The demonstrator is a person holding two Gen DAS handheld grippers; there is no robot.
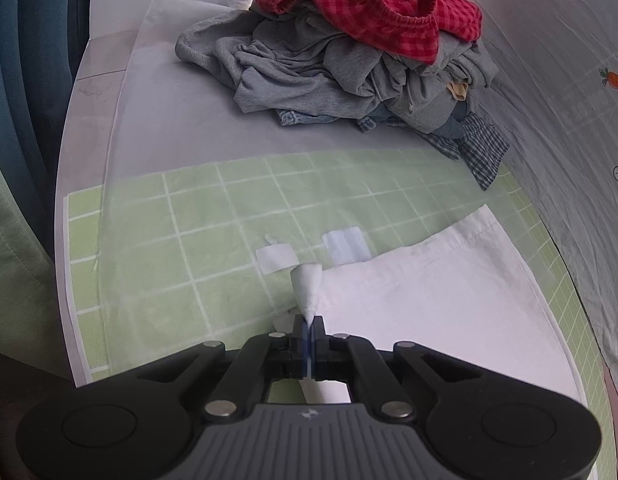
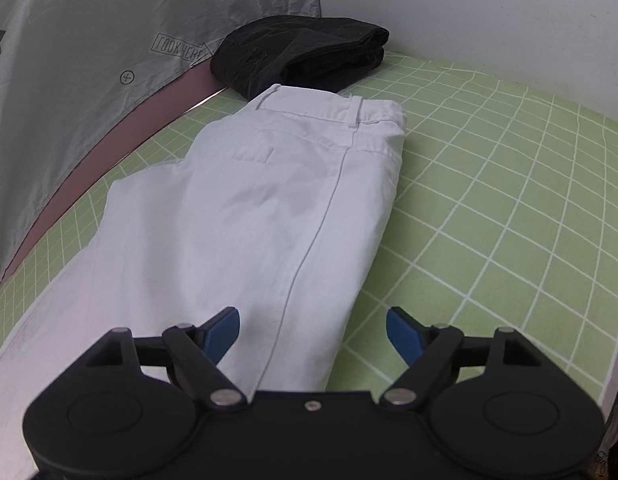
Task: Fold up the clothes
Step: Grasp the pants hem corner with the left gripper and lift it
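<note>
Left gripper [image 1: 309,322] is pinching a corner of the white trousers [image 1: 425,280], its jaws closed tight on a small cone of fabric that is standing up between the blue pads. Rest of that garment is lying flat on the green grid mat [image 1: 213,216], spreading away to the right of the pinched corner. Two pale tape strips [image 1: 277,259] are sitting on the mat just beyond the held corner. Further back, a heap of unfolded clothes is resting on a white sheet [image 1: 181,120]: grey garments [image 1: 309,68] at the bottom, a red checked piece [image 1: 385,4] draped on top, a blue plaid item [image 1: 479,148] trailing out toward the mat. Right gripper [image 2: 313,332] is hovering over the white trousers [image 2: 249,208] with its jaws spread wide, gripping nothing; the left blue pad [image 2: 221,332] is showing over the cloth, the right one over bare green grid mat [image 2: 489,200]. From this side the trousers are lying folded lengthwise, waistband at the far end, a back pocket slit and a belt loop showing. A folded black garment [image 2: 305,56] is sitting just past the waistband, appearing to touch it. A grey printed sheet [image 2: 89,60] is hanging along the left edge.
</note>
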